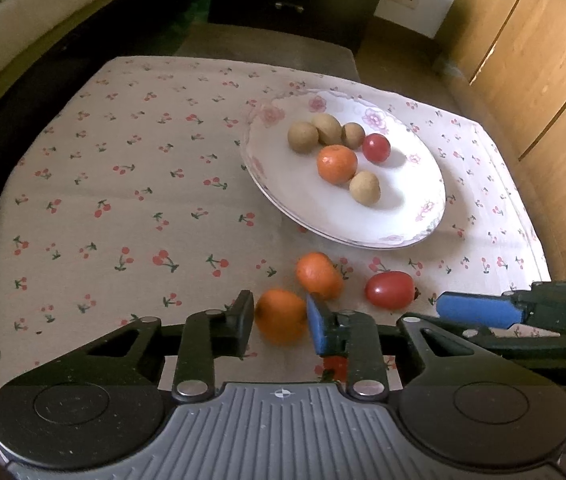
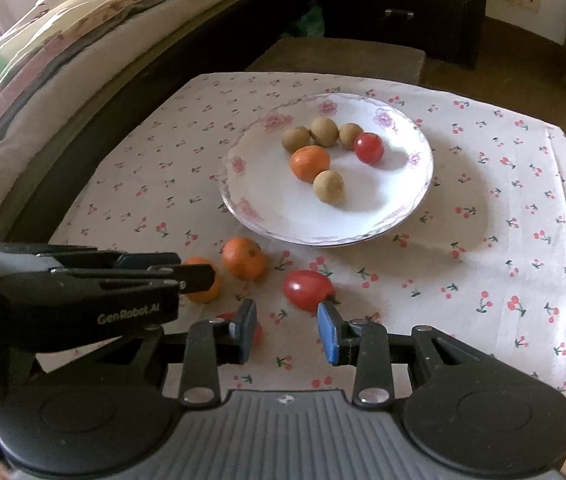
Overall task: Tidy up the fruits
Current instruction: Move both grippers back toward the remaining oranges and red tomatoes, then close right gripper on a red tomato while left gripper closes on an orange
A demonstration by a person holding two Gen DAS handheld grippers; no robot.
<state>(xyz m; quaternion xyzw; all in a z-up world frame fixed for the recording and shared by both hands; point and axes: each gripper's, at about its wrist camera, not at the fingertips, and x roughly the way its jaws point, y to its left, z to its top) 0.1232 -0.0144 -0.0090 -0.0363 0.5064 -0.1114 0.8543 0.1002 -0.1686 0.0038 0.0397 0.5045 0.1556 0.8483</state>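
Observation:
A white floral plate (image 1: 367,224) (image 2: 283,208) holds several brown longans (image 1: 302,137) (image 2: 328,187), one orange (image 1: 336,164) (image 2: 309,163) and one cherry tomato (image 1: 376,147) (image 2: 368,148). On the cloth lie a second orange (image 1: 319,275) (image 2: 243,258) and a red tomato (image 1: 389,289) (image 2: 307,289). My left gripper (image 1: 280,322) (image 2: 199,278) is shut on a third orange (image 1: 281,316) (image 2: 205,294) at cloth level. My right gripper (image 2: 287,330) (image 1: 479,310) is open and empty, just short of the red tomato. A small red fruit (image 2: 258,334) shows partly behind its left finger.
The table carries a cherry-print cloth (image 1: 123,200) (image 2: 503,240). A bed (image 2: 63,40) runs along the left. A dark cabinet (image 1: 295,0) stands behind the table and wooden cupboards (image 1: 543,80) stand at the right.

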